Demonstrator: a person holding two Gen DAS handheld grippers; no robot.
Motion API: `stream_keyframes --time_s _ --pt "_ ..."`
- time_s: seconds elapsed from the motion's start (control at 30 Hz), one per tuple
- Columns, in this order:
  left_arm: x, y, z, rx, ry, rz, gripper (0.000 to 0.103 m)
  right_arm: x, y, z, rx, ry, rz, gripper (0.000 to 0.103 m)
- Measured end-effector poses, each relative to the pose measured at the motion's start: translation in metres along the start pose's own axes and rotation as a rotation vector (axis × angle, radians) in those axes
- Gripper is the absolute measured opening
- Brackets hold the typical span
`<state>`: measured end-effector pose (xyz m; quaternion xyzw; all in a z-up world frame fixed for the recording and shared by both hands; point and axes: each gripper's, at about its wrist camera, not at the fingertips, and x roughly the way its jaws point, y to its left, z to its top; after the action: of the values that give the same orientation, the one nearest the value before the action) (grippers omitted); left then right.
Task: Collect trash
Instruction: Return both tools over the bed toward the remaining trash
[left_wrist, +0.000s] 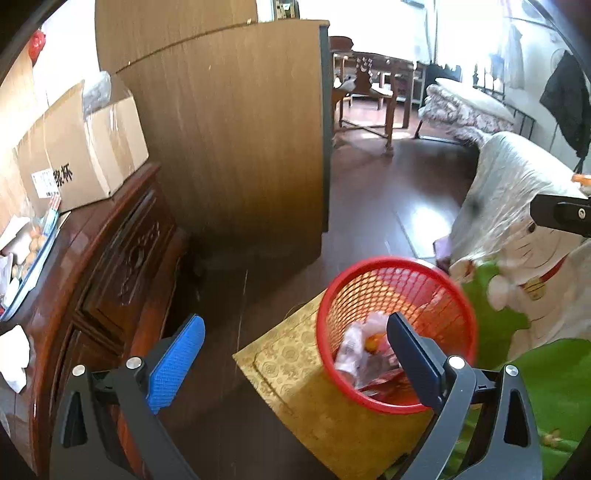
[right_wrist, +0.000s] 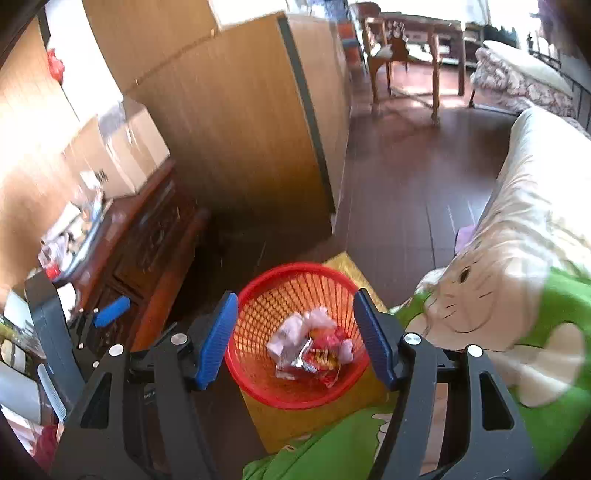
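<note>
Now we hold the right gripper (right_wrist: 295, 338) and left gripper (left_wrist: 295, 363) above the red basket (right_wrist: 258, 391), both jaws open and empty; we should lift clear, leaving the wrappers (right_wrist: 314, 354) inside.

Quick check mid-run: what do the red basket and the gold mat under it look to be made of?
Red basket: looks like moulded plastic, slightly glossy, with an open lattice wall and a smooth solid rim. Gold mat: probably woven or brocade-like fabric, judging by its repeating round pattern and soft sheen; printed vinyl can't be ruled out.
</note>
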<state>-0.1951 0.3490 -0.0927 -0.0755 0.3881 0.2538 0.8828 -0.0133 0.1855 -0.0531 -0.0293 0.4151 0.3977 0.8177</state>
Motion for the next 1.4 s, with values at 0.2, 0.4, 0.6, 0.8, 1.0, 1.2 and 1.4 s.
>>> stream_keyframes --time_s 0.2,0.4,0.6,0.8,1.0,1.2,1.4 --pt "-0.035 -0.022 0.019 0.039 -0.067 -0.019 0.097 -0.071 -0.021 0.006 0.012 -0.166 -0.064 0.068" --pt "-0.080 -0.065 0.042 0.151 -0.174 -0.041 0.097 -0.144 -0.068 -0.002 0.091 -0.315 -0.156 0.071" --pt "-0.128 -0.146 0.067 0.320 -0.330 -0.089 0.097 -0.209 -0.136 -0.026 0.230 -0.426 -0.241 0.074" --pt "-0.140 -0.238 0.089 0.413 -0.329 -0.233 0.097 -0.256 -0.208 -0.057 0.363 -0.508 -0.365 0.077" --pt "-0.119 -0.334 0.104 0.501 -0.302 -0.307 0.097 -0.268 -0.271 -0.075 0.424 -0.478 -0.530 0.080" --pt "-0.081 -0.431 0.120 0.546 -0.246 -0.381 0.097 -0.265 -0.332 -0.067 0.568 -0.416 -0.544 0.081" --pt "-0.038 -0.492 0.128 0.550 -0.174 -0.381 0.097 -0.239 -0.386 -0.050 0.670 -0.328 -0.554 0.081"
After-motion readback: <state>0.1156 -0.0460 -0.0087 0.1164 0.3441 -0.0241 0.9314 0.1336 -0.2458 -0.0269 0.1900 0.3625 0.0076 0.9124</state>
